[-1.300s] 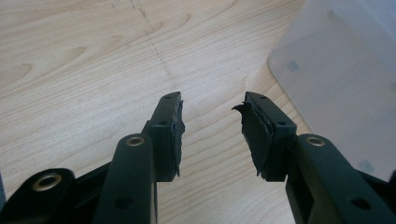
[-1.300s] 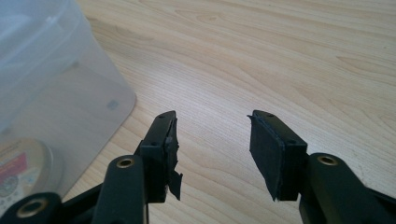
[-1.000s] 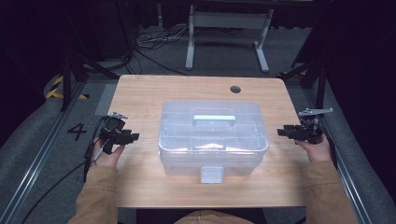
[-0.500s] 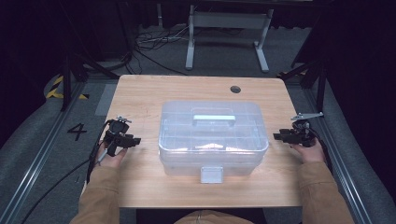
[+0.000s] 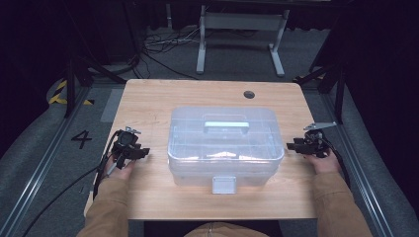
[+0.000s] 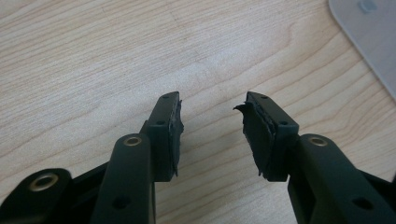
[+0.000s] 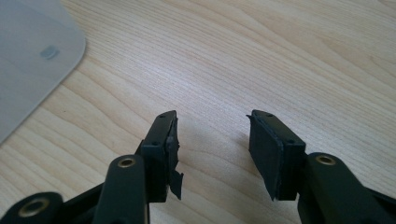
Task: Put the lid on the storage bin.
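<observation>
A clear plastic box point(image 5: 225, 143) with a lid, a top handle point(image 5: 226, 125) and a front latch point(image 5: 224, 184) stands in the middle of the wooden table point(image 5: 148, 98). My left gripper point(image 5: 144, 152) hovers low over the table left of the box and points at it. Its jaws are open and have just been opening, with nothing between them point(image 6: 210, 126). A corner of the box point(image 6: 369, 37) shows ahead of it. My right gripper point(image 5: 290, 146) is right of the box, open and empty point(image 7: 212, 140), with the box corner point(image 7: 28, 56) nearby.
A round cable hole point(image 5: 249, 94) sits near the table's far edge. Behind the table stand a metal frame point(image 5: 237, 29) and loose cables point(image 5: 158, 44) on the floor. Bare wood lies on both sides of the box, under each gripper.
Both hands have sunk toward the tabletop and come slightly nearer the person. The box has not moved.
</observation>
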Demonstrator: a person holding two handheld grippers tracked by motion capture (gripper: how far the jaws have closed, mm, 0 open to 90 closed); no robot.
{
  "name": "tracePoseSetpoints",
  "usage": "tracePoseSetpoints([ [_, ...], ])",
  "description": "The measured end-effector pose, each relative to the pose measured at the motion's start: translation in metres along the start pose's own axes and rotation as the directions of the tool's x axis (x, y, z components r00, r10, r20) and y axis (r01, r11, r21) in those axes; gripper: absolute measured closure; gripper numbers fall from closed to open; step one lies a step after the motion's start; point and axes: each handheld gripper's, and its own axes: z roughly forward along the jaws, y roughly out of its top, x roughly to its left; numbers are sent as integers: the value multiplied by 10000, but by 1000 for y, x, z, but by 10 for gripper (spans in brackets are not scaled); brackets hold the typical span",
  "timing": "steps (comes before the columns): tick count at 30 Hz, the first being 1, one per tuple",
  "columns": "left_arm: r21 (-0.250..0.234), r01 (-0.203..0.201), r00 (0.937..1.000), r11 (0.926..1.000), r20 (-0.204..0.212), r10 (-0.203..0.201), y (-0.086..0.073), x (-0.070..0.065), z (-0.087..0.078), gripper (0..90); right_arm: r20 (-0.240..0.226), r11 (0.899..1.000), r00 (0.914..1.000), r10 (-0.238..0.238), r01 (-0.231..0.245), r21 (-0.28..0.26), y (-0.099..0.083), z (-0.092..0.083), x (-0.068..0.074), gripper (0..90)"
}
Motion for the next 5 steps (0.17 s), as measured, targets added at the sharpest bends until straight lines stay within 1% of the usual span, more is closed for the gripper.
tracePoseSetpoints([
  [5, -1, -97, 9999, 10000, -80, 97, -1, -1, -1, 557, -24, 9999, 10000, 12, -12, -100, 1, 1, 1, 514],
])
